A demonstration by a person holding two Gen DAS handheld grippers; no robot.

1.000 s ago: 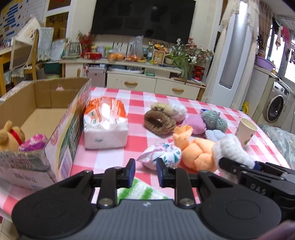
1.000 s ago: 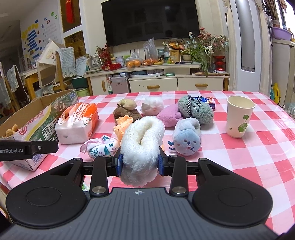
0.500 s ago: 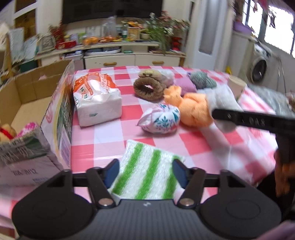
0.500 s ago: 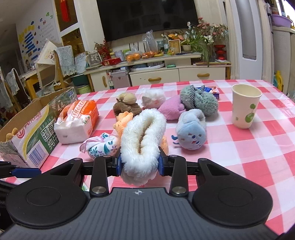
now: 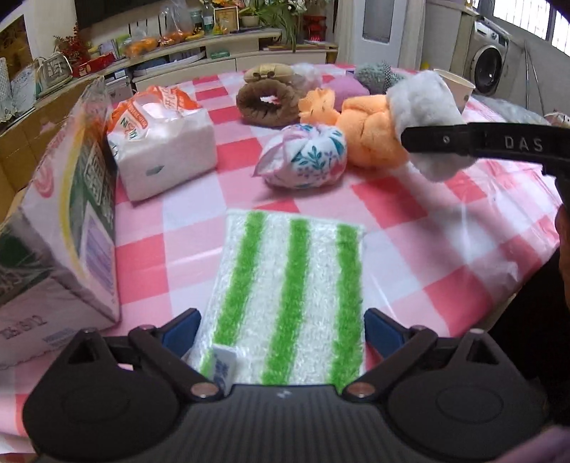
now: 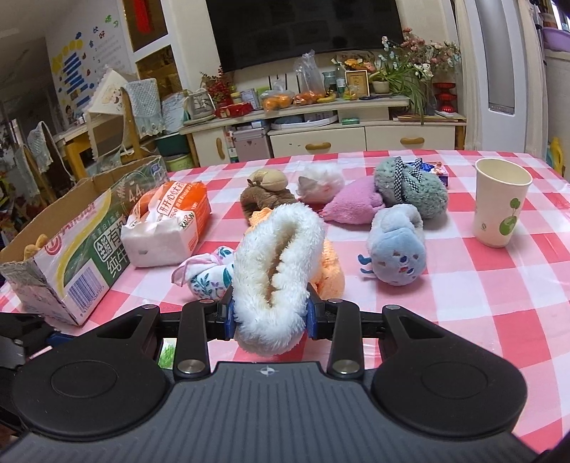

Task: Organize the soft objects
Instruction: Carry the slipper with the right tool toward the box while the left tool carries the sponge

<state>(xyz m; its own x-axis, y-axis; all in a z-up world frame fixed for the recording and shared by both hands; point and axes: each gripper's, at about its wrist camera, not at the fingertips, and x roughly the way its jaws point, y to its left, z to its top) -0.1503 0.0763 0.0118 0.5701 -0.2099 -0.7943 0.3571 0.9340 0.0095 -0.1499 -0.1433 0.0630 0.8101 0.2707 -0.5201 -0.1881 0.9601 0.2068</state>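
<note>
Beside the cardboard box (image 5: 71, 199), the left gripper (image 5: 281, 329) straddles a green-striped cloth (image 5: 288, 285) with fingers spread; right gripper (image 6: 270, 315) clamps a white fluffy slipper (image 6: 278, 263); closing shallow could merely bunch the cloth across the counter (image 5: 445, 228).

Home living room, television (image 6: 302, 32), sideboard (image 6: 320, 139), washing machine (image 5: 490, 69)

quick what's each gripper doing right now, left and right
Left gripper: open, fingers either side of the green-striped cloth, not closed on it.
Right gripper: shut on the white fluffy slipper.
</note>
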